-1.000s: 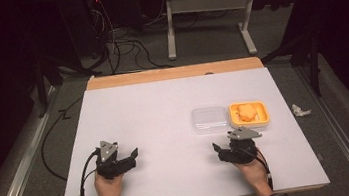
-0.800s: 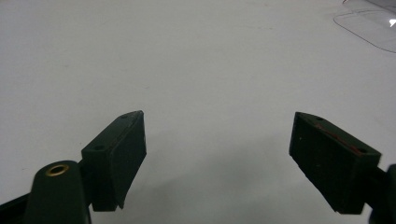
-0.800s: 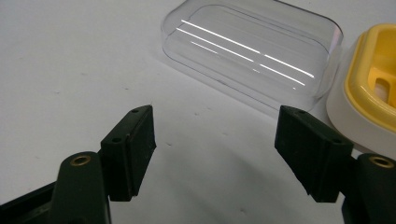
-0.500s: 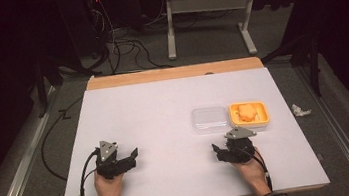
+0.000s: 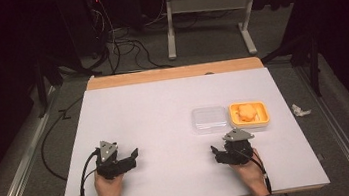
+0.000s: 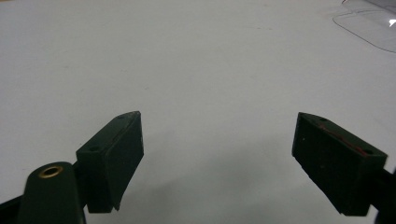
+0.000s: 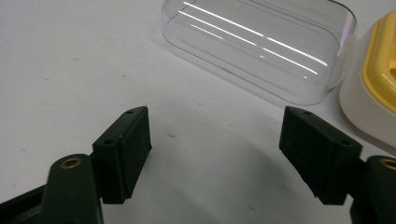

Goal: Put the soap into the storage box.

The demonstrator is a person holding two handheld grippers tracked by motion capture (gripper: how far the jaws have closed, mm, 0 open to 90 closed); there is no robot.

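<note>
A white tabletop fills the dim room. Just ahead of the right gripper, whose jaws stand wide apart and empty, lies the clear rectangular plastic lid, touching the yellow plastic tray. The left gripper also gapes empty. Slick plastic might skid from a shallow pinch.

A white table with a wooden far edge stands on grey carpet. Beyond it, black cables sprawl on the floor beside a white desk frame. The room's edges lie in darkness. A crumpled paper scrap lies right of the table.
</note>
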